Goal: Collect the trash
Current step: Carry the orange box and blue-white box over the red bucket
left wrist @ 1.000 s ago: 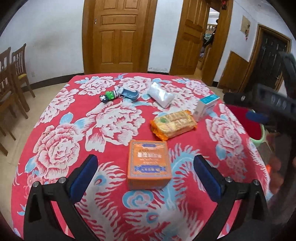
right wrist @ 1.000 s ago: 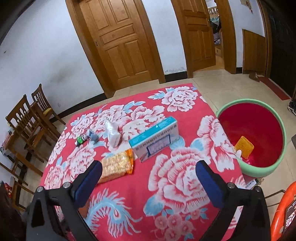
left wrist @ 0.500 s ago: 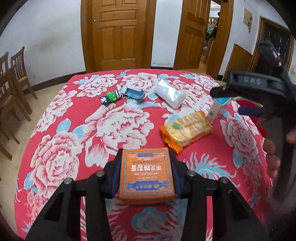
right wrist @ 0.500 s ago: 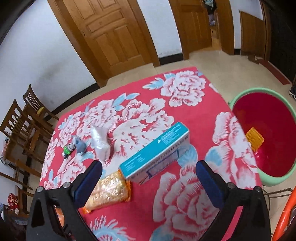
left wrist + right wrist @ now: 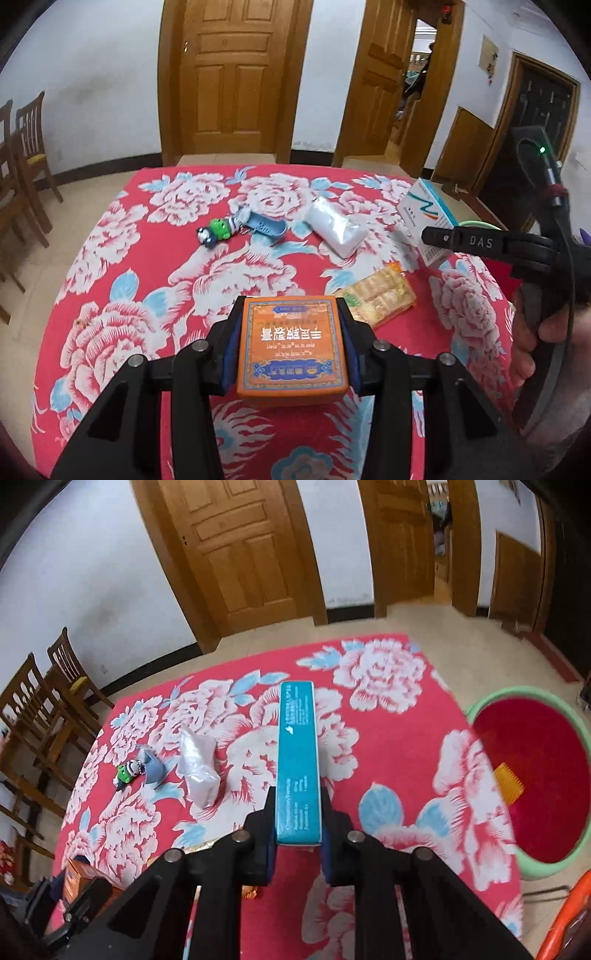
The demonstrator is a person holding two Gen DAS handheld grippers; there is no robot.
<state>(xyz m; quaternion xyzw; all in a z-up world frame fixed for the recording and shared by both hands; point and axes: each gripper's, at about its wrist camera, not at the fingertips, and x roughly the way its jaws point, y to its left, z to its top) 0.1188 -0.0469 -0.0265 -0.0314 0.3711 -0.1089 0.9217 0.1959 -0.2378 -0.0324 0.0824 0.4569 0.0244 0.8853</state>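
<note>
Left wrist view: a wood-doored room, and a counter (image 5: 122,258) under a red peony cloth. My left tongs (image 5: 291,343) pinch the orange box (image 5: 291,347) at lower centre, its sides against the blue pads. A snack pack (image 5: 380,299) lies just right of it, a white pouch (image 5: 338,230) above.

Right wrist view: the same counter (image 5: 388,738), with a basin (image 5: 532,775) on the floor at right. My right tongs (image 5: 298,843) are closing on the near end of the teal carton (image 5: 298,760), its long axis running up the frame. I judge the basin, to the right, the next target; the right hand is nearer.
</note>
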